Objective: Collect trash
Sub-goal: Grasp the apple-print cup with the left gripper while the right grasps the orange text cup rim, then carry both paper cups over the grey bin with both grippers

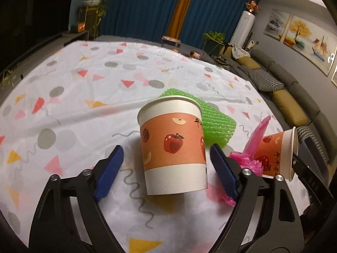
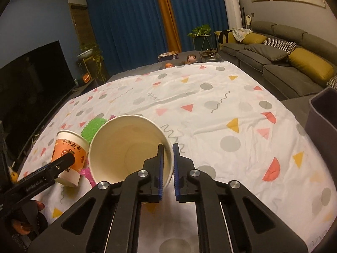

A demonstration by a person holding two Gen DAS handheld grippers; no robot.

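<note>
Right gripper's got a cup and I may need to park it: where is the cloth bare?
Bare cloth lies right of the held cup, out to the dark bin, and across the far cloth. Crowded on the left: the upright cup, green mesh and pink bag cluster around the open left gripper.

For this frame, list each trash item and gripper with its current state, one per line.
Left gripper: open, fingers either side of the upright cup, not touching it.
Upright paper cup: standing on the tablecloth, ungripped.
Right gripper: shut on the second cup's rim.
Second paper cup: tipped, mouth toward the right wrist camera, inside looks empty.
Pink plastic bag: crumpled beside the cups.
Green foam net: lying behind the upright cup.
</note>
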